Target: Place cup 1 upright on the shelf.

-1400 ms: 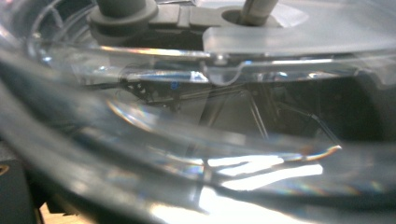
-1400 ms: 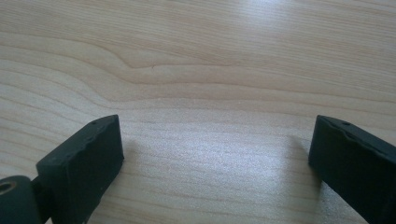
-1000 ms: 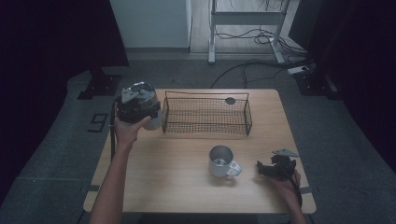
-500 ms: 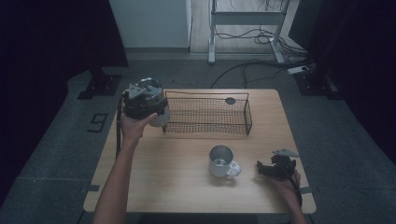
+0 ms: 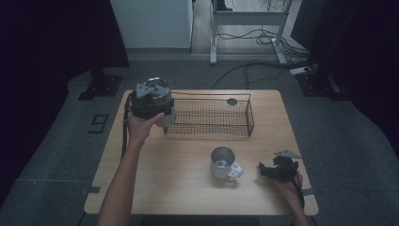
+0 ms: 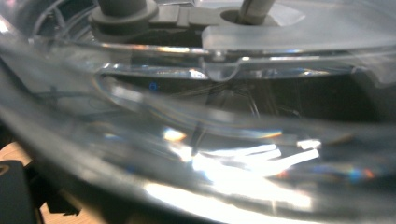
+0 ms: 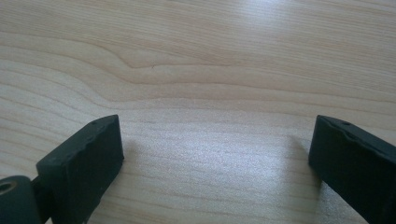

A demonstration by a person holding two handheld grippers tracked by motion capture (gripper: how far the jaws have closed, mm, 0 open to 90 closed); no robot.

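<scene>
In the high view your left tool (image 5: 157, 106) sits in the upper left of the frame, lifted at the left end of the wire basket (image 5: 209, 117), with a clear glass vessel (image 5: 160, 92) clamped in it. The left gripper view brings that vessel (image 6: 196, 116) right up to the lens: curved transparent walls and bright glints, with a strip of wood at the lower left. Your right tool (image 5: 277, 169) rests low at the lower right of the high view, on the tabletop (image 5: 188, 197). The right gripper view shows its two black pads (image 7: 88, 158) spread wide over pale wood grain, nothing between them. A metal mug (image 5: 223, 162) stands alone near the middle, well apart from both tools. A small dark disc (image 5: 232, 101) lies in the basket's far corner. Around the tabletop lie grey carpet, dark curtains at both sides, and cables (image 5: 263, 40) under a desk frame at the top.
</scene>
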